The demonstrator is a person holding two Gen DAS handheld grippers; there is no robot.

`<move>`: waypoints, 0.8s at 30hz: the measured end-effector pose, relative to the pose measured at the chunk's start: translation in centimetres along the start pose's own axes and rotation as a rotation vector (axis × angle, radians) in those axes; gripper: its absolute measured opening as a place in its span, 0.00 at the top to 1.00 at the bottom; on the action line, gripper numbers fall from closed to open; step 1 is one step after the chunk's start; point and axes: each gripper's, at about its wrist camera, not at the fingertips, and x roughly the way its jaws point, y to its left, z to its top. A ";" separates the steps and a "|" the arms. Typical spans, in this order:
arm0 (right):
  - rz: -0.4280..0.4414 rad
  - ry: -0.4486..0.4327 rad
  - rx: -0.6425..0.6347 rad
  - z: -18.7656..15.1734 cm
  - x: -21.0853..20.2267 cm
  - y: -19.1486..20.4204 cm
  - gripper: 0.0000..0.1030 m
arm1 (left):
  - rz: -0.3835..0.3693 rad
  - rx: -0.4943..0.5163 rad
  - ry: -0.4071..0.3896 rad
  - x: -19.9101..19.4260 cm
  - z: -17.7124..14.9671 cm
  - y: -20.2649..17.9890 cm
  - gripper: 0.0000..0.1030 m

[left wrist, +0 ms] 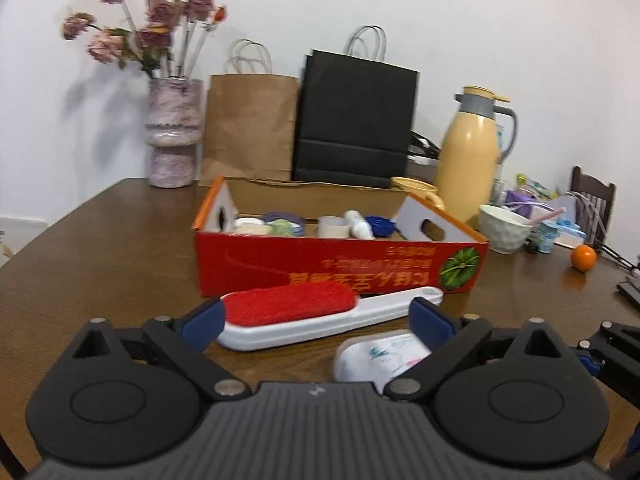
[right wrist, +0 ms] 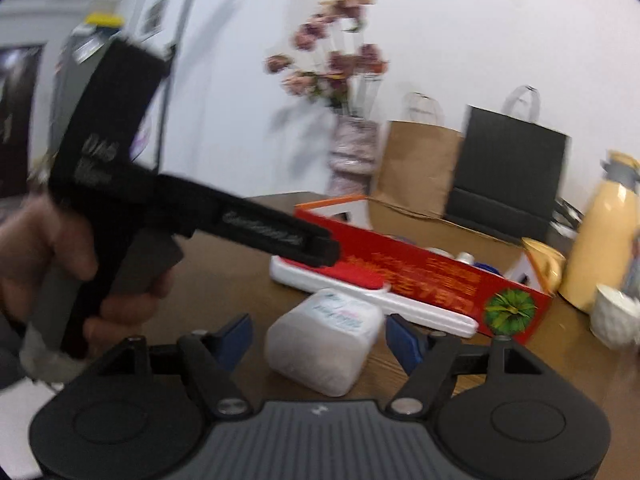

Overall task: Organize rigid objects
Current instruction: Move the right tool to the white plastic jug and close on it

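We see a brown wooden table (left wrist: 100,248) with a red cardboard box (left wrist: 340,264) standing open toward its far middle, already holding small items: a white tube (left wrist: 360,224), a blue lid (left wrist: 380,226) and pale round containers.

Just in front of the box's near wall lies a lint brush (left wrist: 312,314) with a red pad and a white handle, flat on the table, its handle pointing right.

The left gripper (left wrist: 316,318) has its blue-padded fingers (left wrist: 202,322) spread wide to either side of the brush; we see no pad pressing on it.

Nearer and to the right of the brush sits a white translucent plastic container (right wrist: 324,344) with a printed label.

The right gripper (right wrist: 320,340) has its fingers (right wrist: 404,344) apart on either side of this container, with a gap visible at each side.

From the right wrist we also see a hand (right wrist: 48,264) gripping the left gripper's black handle.

Behind the box stand a brown paper bag (left wrist: 248,128), a black paper bag (left wrist: 356,120) and a vase of dried pink flowers (left wrist: 174,132). To the right are a yellow thermos jug (left wrist: 468,152), a white bowl (left wrist: 504,228) and an orange (left wrist: 583,258).
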 end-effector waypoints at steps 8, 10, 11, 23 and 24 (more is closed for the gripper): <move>0.025 0.093 0.106 0.0 3.1 -0.4 0.30 | -0.175 0.021 0.184 5.4 0.8 -0.3 0.65; -0.001 0.116 0.136 0.0 3.9 -0.4 0.33 | -0.195 -0.006 0.191 5.3 0.7 0.1 0.71; -0.026 0.117 0.140 0.0 4.0 -0.5 0.35 | -0.189 -0.008 0.185 5.0 0.6 0.2 0.72; -0.036 0.085 0.211 -0.3 1.2 -2.8 0.35 | -0.178 -0.064 0.108 0.3 1.7 2.2 0.53; -0.010 0.087 0.194 -0.1 1.7 -2.0 0.32 | -0.217 -0.056 0.125 1.2 2.2 2.1 0.46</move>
